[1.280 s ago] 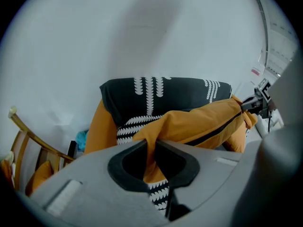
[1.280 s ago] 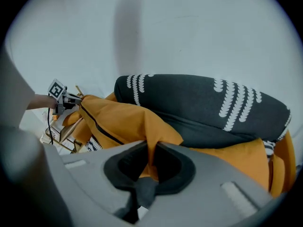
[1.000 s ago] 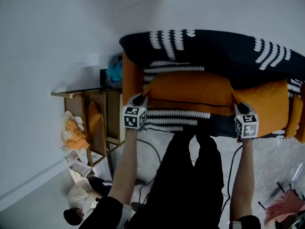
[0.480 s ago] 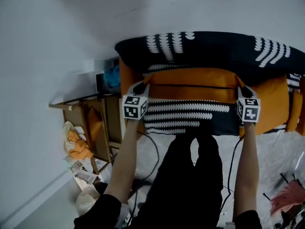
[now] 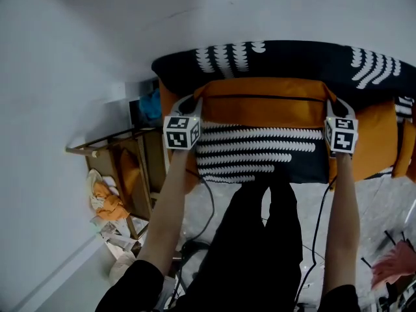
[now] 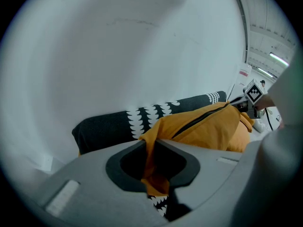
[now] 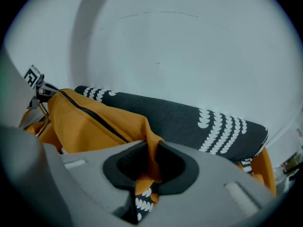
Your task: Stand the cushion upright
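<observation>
The orange cushion (image 5: pixel 263 111) hangs before the dark patterned sofa back (image 5: pixel 292 60). The left gripper (image 5: pixel 196 103) clamps one top corner; the right gripper (image 5: pixel 330 104) clamps the other, jaws just easing wider on the fabric

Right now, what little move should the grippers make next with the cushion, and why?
Probably tip the cushion back against the sofa backrest. The left gripper and right gripper each pinch a top corner; it looks nearly upright before the backrest. The right jaws have just been opening slightly, fabric between them.
</observation>
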Available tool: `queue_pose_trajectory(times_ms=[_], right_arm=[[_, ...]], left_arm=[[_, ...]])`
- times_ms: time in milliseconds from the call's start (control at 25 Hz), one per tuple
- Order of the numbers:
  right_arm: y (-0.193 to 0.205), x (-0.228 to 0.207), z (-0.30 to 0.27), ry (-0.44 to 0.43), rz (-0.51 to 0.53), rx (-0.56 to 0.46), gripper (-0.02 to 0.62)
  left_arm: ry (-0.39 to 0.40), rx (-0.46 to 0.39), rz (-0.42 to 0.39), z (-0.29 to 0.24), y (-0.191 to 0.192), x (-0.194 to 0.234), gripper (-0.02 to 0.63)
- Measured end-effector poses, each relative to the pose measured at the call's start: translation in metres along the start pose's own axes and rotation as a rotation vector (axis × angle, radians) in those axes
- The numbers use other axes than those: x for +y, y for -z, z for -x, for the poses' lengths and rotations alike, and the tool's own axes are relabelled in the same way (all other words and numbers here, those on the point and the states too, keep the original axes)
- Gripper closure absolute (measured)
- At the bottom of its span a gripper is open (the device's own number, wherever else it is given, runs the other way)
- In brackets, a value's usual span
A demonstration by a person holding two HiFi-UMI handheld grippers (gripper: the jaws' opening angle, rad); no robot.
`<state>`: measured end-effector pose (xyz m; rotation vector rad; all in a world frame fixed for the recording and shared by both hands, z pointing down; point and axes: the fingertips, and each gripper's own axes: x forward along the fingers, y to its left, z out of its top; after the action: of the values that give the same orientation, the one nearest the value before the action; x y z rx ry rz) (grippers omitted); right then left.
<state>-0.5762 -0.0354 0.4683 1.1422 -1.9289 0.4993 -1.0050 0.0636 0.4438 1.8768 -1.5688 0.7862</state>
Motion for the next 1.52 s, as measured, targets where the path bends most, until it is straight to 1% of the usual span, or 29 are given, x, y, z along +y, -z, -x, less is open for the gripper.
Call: queue_pose_trajectory(times_ms=[360,800,960,1040,1160,1200,1240,1320,1440,1520], right_arm=[[-0.03,-0.009,-0.025,0.012,-0.03,-0.052,0.534],[-0.058,-0.01,-0.056,0.04,-0.033,-0.056,0.529],[-0.061,-0.015,-0.056,0.057,-0.027,-0.057,0.524],[-0.063,-0.021,-0.053,0.075,-0.037,-0.065,0.494],[-0.065,-0.032,-0.047,0.091,-0.06,-0.072,0.433],[-0.066,-0.037,-0.045,0.096,-0.067,-0.076,0.412],[-0.068,-0.041,-0.042,0.099,-0.075,-0.083,0.387],[-0.072,-0.049,-0.036,0.097,-0.09,-0.107,0.371],[-0.078,-0.055,-0.023,0.09,-0.1,-0.142,0.346],[-0.081,-0.056,-0.015,0.086,-0.103,-0.164,0.341]], left_arm=[[-0.034,-0.014,0.018,-0.02,-0.013,0.015,0.551],[-0.095,-0.017,0.023,-0.032,-0.015,0.027,0.551],[-0.093,-0.038,0.029,-0.034,-0.022,0.03,0.543],[-0.085,-0.052,0.04,-0.035,-0.025,0.032,0.538],[-0.087,-0.081,0.057,-0.034,-0.03,0.038,0.523],[-0.099,-0.1,0.059,-0.032,-0.035,0.042,0.511],[-0.112,-0.119,0.059,-0.03,-0.04,0.046,0.476],[-0.12,-0.139,0.056,-0.026,-0.049,0.051,0.423],[-0.102,-0.14,0.029,-0.022,-0.055,0.05,0.383],[-0.096,-0.145,0.015,-0.019,-0.058,0.048,0.373]])
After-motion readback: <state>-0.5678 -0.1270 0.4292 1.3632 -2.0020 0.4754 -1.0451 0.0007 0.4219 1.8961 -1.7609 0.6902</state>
